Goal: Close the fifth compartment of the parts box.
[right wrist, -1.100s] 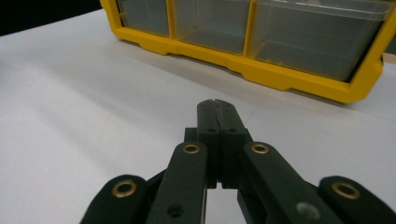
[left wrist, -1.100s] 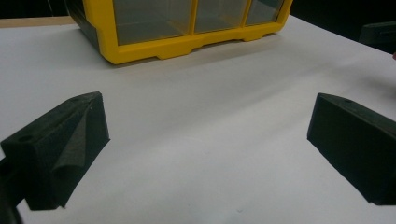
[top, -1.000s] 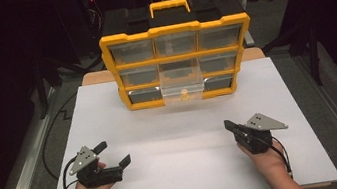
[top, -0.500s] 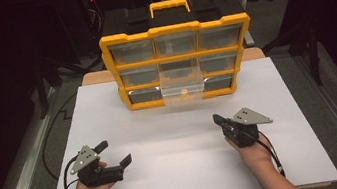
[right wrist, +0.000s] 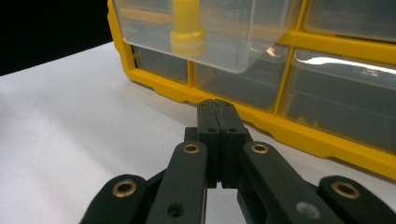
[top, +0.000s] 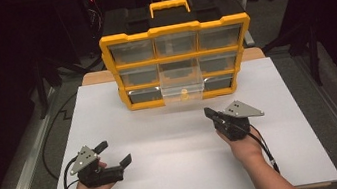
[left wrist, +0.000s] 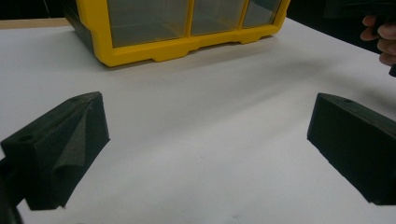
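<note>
Right tool (top: 211,113) shut tight, holding nothing, nose aimed at the pulled-out clear drawer (top: 182,91) of the yellow organizer (top: 122,71) at the desk's (top: 163,140) far side. Left tool (top: 113,153) spread wide, empty, resting low near the front edge. Likely a push to close: meet the drawer front squarely at its middle, press straight in, keep level. Small yellow piece (right wrist: 187,28) inside, so go gently. Nothing between right tool and drawer; bare white desk.
</note>
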The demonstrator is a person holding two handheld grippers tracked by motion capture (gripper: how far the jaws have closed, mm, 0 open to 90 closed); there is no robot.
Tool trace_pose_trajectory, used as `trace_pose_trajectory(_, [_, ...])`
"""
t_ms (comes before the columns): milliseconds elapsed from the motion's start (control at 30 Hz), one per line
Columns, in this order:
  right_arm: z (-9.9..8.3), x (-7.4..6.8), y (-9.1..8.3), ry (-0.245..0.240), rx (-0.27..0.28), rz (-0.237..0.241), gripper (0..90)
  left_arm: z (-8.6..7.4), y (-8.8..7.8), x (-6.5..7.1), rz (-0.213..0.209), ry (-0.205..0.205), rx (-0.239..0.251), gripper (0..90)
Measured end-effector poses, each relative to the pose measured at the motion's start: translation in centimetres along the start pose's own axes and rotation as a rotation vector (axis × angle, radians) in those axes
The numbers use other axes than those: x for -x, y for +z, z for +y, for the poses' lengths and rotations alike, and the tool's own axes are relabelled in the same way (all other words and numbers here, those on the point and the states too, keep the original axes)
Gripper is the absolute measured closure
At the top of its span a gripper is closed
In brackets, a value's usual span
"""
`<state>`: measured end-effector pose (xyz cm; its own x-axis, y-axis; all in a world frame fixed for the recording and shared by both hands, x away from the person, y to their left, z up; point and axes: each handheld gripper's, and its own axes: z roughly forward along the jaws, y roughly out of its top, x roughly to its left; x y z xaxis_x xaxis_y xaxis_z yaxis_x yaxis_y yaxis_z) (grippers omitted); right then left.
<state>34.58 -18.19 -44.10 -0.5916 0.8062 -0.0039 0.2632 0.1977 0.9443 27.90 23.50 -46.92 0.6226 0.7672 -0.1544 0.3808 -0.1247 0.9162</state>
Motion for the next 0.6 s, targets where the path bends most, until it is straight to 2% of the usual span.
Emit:
trace_pose_trajectory(100, [0.3, -0.1, 0.3, -0.011, 0.003, -0.001, 90.0, 0.0, -0.1, 0.0, 0.004, 0.003, 0.002, 0.1])
trace_pose_trajectory(200, [0.6, -0.3, 0.6, 0.006, 0.008, 0.003, 90.0, 0.0, 0.0, -0.1, 0.000, -0.016, 0.010, 0.1])
trace_pose_trajectory(367, [1.4, -0.9, 1.0, 0.003, 0.032, 0.007, 90.0, -0.1, 0.3, 0.0, -0.001, 0.009, -0.008, 0.1])
trace_pose_trajectory(433, [1.5, -1.4, 1.3, 0.000, 0.042, 0.014, 90.0, 0.0, 0.3, 0.0, -0.009, -0.004, 0.001, 0.1])
trace_pose_trajectory(600, [2.4, -2.0, 1.8, -0.016, 0.061, 0.022, 90.0, 0.0, 0.3, 0.0, -0.008, -0.002, -0.001, 0.1])
